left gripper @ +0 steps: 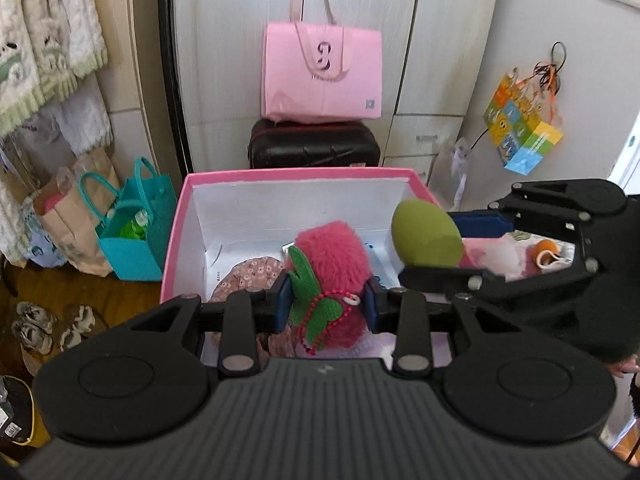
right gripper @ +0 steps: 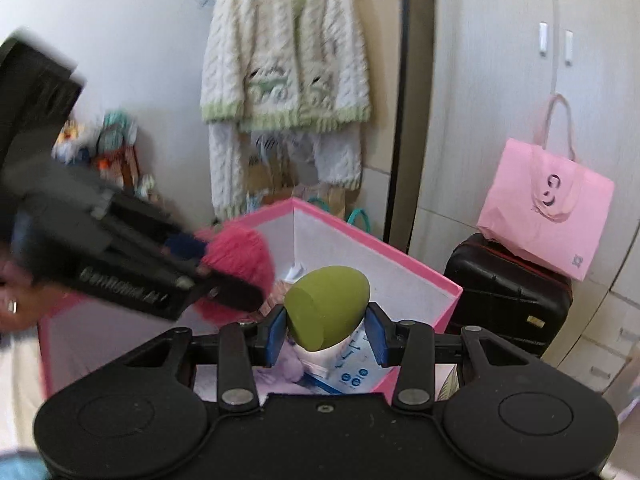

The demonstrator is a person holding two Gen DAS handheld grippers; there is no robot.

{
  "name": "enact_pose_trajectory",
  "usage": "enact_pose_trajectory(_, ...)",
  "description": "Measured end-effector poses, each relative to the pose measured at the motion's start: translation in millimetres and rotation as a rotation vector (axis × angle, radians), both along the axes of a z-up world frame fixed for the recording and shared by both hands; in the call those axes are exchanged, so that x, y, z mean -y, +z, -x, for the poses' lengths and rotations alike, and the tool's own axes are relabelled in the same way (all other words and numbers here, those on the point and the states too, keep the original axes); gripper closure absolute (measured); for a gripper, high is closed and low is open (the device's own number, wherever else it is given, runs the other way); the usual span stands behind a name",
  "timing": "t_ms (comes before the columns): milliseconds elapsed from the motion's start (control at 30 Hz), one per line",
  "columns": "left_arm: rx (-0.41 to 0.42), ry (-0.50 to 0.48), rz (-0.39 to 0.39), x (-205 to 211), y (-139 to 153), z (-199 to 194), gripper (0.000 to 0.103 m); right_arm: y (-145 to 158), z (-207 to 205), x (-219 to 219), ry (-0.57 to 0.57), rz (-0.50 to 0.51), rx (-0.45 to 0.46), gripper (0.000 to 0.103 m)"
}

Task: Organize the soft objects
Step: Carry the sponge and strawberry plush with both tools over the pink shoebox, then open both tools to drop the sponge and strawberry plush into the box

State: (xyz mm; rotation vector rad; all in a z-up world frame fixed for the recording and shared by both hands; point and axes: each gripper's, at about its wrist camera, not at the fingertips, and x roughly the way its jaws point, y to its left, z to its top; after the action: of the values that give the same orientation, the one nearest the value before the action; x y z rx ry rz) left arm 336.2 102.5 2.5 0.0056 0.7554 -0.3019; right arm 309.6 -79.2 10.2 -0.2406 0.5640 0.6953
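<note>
Both tools are busy over the pink box right now. The left tool is clamped on a fuzzy pink plush strawberry with green felt leaves and a red bead string, its blue pads squeezing it from both sides, hanging just above the open box. In that same left wrist view the right tool comes in from 3 o'clock, gripping a green egg-shaped sponge over the box's right edge. From the right wrist view, the sponge sits pinched between the blue pads, and the strawberry is at about 10 o'clock from it, a bit blurry, held in the other tool. Inside the box there's a floral fabric thing at the bottom and some white and blue packaging. Behind the box, at 12 o'clock, a pink tote bag rests on a black suitcase, and a teal bag stands on the floor at 9 o'clock.
</note>
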Motion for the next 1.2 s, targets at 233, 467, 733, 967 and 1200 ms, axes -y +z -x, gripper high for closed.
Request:
enact_pose_trajectory(233,-0.051,0.016,-0.018,4,-15,-20,0.068,-13,-17,-25,0.05,0.161,0.045,0.056)
enact_pose_trajectory(467,-0.079,0.043,0.028,2,-22,-29,0.06,-19,-27,-30,0.065,0.176,-0.023,0.055)
enact_pose_trajectory(733,0.041,0.041,0.025,-1,-3,13,0.037,-5,2,-8,0.026,0.062,-0.001,0.045)
enact_pose_trajectory(967,0.116,-0.022,0.048,-1,23,77,0.037,13,51,15,-0.006,-0.017,0.036,0.035)
enact_pose_trajectory(1200,0.137,-0.088,0.049,2,43,142,0.037,29,114,30,-0.009,-0.032,0.049,0.034)
